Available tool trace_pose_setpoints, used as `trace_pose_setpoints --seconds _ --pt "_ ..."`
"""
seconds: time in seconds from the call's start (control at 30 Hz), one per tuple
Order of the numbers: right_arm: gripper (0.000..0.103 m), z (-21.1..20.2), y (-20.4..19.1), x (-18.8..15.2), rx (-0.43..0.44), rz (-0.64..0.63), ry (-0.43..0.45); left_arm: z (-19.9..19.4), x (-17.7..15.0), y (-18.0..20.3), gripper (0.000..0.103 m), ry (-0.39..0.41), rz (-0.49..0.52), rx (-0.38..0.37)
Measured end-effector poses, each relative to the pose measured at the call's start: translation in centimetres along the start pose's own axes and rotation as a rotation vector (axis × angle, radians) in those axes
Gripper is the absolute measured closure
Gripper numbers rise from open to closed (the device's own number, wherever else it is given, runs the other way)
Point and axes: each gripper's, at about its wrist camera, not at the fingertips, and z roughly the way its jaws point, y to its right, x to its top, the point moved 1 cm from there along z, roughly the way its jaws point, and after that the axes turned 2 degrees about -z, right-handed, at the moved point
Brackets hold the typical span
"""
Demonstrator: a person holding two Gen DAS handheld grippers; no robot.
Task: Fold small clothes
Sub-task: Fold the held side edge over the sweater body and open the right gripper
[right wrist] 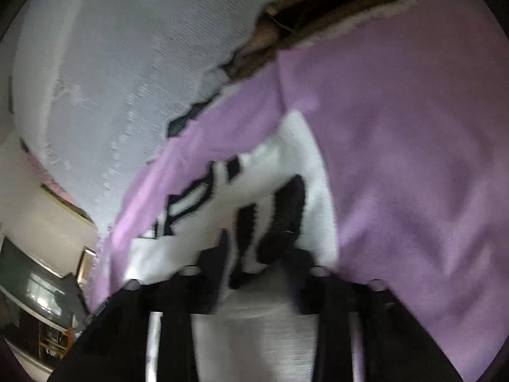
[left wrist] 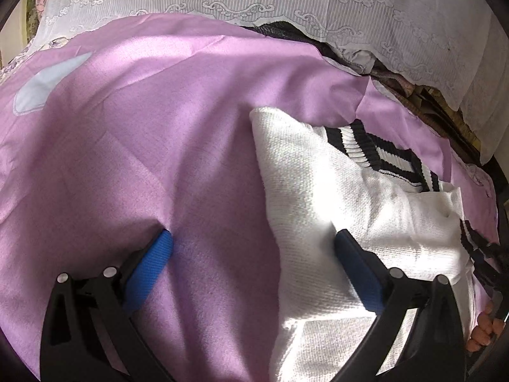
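While the left gripper (left wrist: 251, 248) stood spread wide over the purple sheet (left wrist: 133, 133), holding nothing, the white knitted sweater (left wrist: 334, 191) lay to its right side, in the lower right part of the left wrist view. One blue pad (left wrist: 152, 267) rested on or just above the bare sheet, and the other blue pad (left wrist: 359, 273) was over the near edge of the sweater, so the border of the garment passed between the two pads. The long axis of the sweater ran from the lower centre of the frame up toward the right, where the black and white striped collar (left wrist: 381, 152) was seen. A lace cloth (left wrist: 286, 3) covered the upper part of the frame, behind the sheet.

In the right wrist view the picture was blurred. The right gripper (right wrist: 251, 254) appeared clenched on the sweater (right wrist: 311, 172) at a black striped band (right wrist: 283, 213), at the lower centre of the frame, though the blur did not allow me to see the contact exactly. The garment seemed lifted there.

I judged that the right gripper was the nearer one to the garment and already carried one part. For the coming fold, the left gripper would need only to close on the edge lying between its pads, because the sweater was directly to its right and touching or nearly touching one pad.
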Motion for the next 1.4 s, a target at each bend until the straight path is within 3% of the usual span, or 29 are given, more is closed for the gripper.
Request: trace_pose_setpoints --seconds 0.03,0.1,0.13,0.17,0.27,0.33,0.37,0.43,0.47,0.53,0.6,0.67,0.73,0.83,0.9,0.97,1.07,1.13,1.23,1.3,1.37,1.4 --pt "0.050 0.2 -0.2 -0.1 0.004 -0.005 -0.005 -0.1 0.0 0.0 0.004 0.002 0.000 -0.002" --pt "0.052 0.7 -0.5 -0.1 -0.011 -0.006 -0.008 -0.2 -0.1 0.1 0.004 0.003 0.004 -0.002" --pt "0.068 0.6 -0.7 -0.1 -0.026 -0.012 0.012 -0.1 -0.2 0.3 0.004 0.001 0.011 0.002" --pt "0.092 0.4 -1.1 0.1 -0.046 -0.036 0.035 -0.1 -0.2 0.4 0.004 -0.002 0.017 0.007" --pt "0.092 -1.1 -3.0 0.7 -0.110 -0.157 0.104 -0.2 -0.3 0.5 0.004 -0.004 0.029 0.021" --pt "0.086 0.5 -3.0 0.8 -0.246 -0.245 0.045 -0.2 -0.4 0.6 0.004 -0.006 0.036 0.030" --pt "0.082 1.4 -2.0 0.7 -0.279 -0.221 0.009 -0.3 -0.5 0.6 0.004 -0.006 0.037 0.032" --pt "0.082 0.8 -0.5 1.5 -0.211 -0.111 0.009 -0.8 -0.6 0.4 0.004 0.002 0.028 0.032" --pt "0.078 -0.2 -0.4 1.9 -0.217 -0.089 0.041 -1.3 -0.6 0.4 0.005 0.011 0.022 0.025" --pt "0.076 -2.8 -1.0 2.4 -0.261 -0.101 0.170 -3.0 -0.5 0.5 0.005 0.050 0.013 -0.021" --pt "0.076 -4.2 -2.6 2.9 -0.207 -0.137 0.217 -4.1 -0.2 1.3 0.005 0.072 0.015 -0.084" --pt "0.076 -3.7 -4.5 2.8 -0.120 -0.185 0.178 -4.9 0.1 3.4 0.005 0.078 0.054 -0.158" --pt "0.076 -1.4 -6.9 1.9 -0.068 -0.264 0.091 -4.3 0.2 5.6 0.005 0.058 0.111 -0.176" --pt "0.075 3.6 -8.6 0.5 -0.049 -0.314 -0.063 -1.4 0.2 8.4 0.005 -0.005 0.174 -0.140" --pt "0.077 5.9 -7.7 0.3 -0.093 -0.328 -0.131 0.3 0.0 8.9 0.005 -0.017 0.188 -0.088" --pt "0.098 5.8 -6.4 0.6 -0.090 -0.299 -0.131 1.0 -0.8 9.7 0.005 0.010 0.274 -0.021" --pt "0.103 4.8 -3.9 2.3 -0.139 -0.205 -0.082 0.7 -1.7 10.6 0.004 0.040 0.347 0.042" --pt "0.103 4.3 -2.8 2.3 -0.110 -0.140 -0.075 -0.1 -1.8 10.2 0.005 0.062 0.334 0.025" --pt "0.095 2.1 -4.7 1.3 -0.162 -0.206 0.024 -2.6 -1.7 8.1 0.005 0.133 0.254 -0.069" --pt "0.085 0.6 -6.9 0.6 -0.121 -0.291 0.062 -3.5 -1.4 7.3 0.005 0.153 0.216 -0.104" --pt "0.051 0.7 -7.8 0.2 -0.110 -0.322 0.058 -2.6 -1.2 6.8 0.005 0.109 0.204 -0.082" --pt "0.048 1.2 -7.9 -0.2 -0.128 -0.336 0.039 -1.5 -1.3 6.7 0.005 0.062 0.211 -0.056"
